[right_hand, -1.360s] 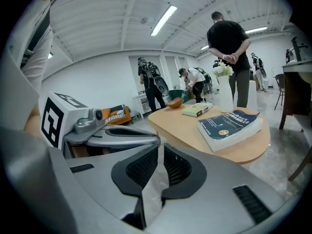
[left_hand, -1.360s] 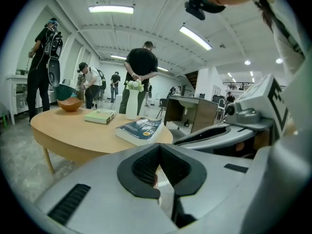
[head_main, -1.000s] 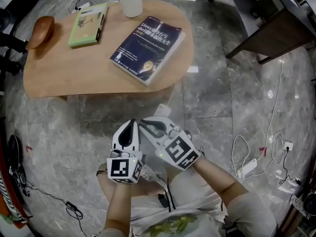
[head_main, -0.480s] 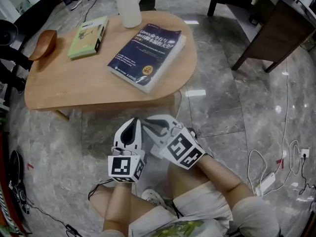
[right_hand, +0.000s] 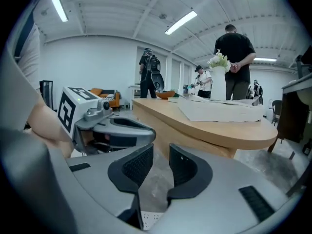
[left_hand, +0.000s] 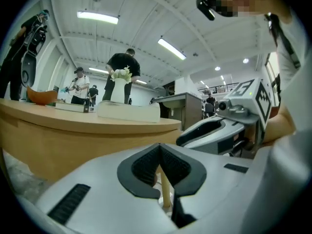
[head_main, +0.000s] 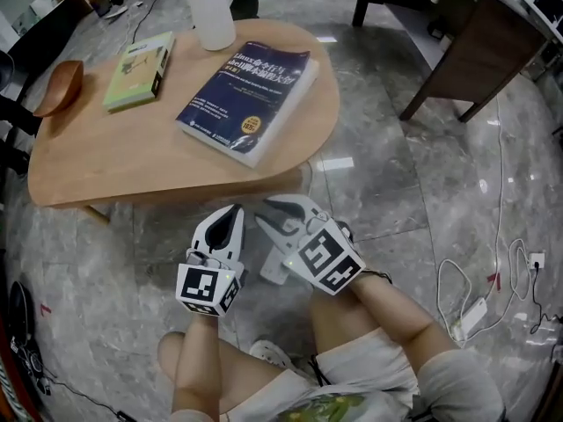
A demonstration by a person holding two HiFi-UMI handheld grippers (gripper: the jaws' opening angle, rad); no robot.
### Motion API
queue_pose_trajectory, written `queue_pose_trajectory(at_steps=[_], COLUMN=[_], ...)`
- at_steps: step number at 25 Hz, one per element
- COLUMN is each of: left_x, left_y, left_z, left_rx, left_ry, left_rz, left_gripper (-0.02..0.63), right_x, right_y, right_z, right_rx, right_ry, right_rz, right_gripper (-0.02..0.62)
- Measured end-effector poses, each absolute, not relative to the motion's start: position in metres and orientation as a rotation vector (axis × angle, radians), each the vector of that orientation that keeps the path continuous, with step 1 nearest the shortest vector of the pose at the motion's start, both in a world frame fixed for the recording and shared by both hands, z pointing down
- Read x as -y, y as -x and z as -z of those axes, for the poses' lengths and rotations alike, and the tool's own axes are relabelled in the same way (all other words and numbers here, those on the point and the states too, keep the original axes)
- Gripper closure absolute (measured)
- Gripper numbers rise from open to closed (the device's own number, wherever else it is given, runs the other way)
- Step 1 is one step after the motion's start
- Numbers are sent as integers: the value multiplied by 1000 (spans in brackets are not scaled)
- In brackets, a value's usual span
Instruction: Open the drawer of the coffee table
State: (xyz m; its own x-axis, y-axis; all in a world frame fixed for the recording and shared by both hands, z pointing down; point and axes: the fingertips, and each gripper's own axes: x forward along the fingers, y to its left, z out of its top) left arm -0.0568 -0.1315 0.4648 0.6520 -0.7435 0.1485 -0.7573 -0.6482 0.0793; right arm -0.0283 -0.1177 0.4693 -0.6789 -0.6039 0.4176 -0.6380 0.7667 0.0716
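Facing the coffee table (head_main: 132, 148) at close range.
Occupying the upper left of the head view, carrying a blue book (head_main: 251, 90) and a smaller green book (head_main: 136, 57), and hiding the drawer beneath the top. Hovering at lower centre, just short of the near edge: right gripper (head_main: 266, 214), jaws just opening to a narrow gap with only floor between; left gripper (head_main: 232, 214), just beside it, jaws pressing together, holding nothing.

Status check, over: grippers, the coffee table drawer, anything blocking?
Left gripper shut, empty; right gripper jaws just opening, nothing between them. Both low, short of the coffee table. No drawer visible from here. Nothing seen in the way.
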Motion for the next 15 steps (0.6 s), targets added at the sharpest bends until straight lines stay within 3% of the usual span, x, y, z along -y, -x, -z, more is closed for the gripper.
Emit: queue_pose_trajectory(at_steps=[15], left_x=[135], left_y=[43], left_z=[-473], left_rx=[1207], left_ry=[-2736], left_rz=[-129], left_gripper=[597], right_x=[145], right_y=[-26], right_z=[-466], right_rx=[2372], right_ry=[-1328], right_rz=[-285], right_gripper=[442])
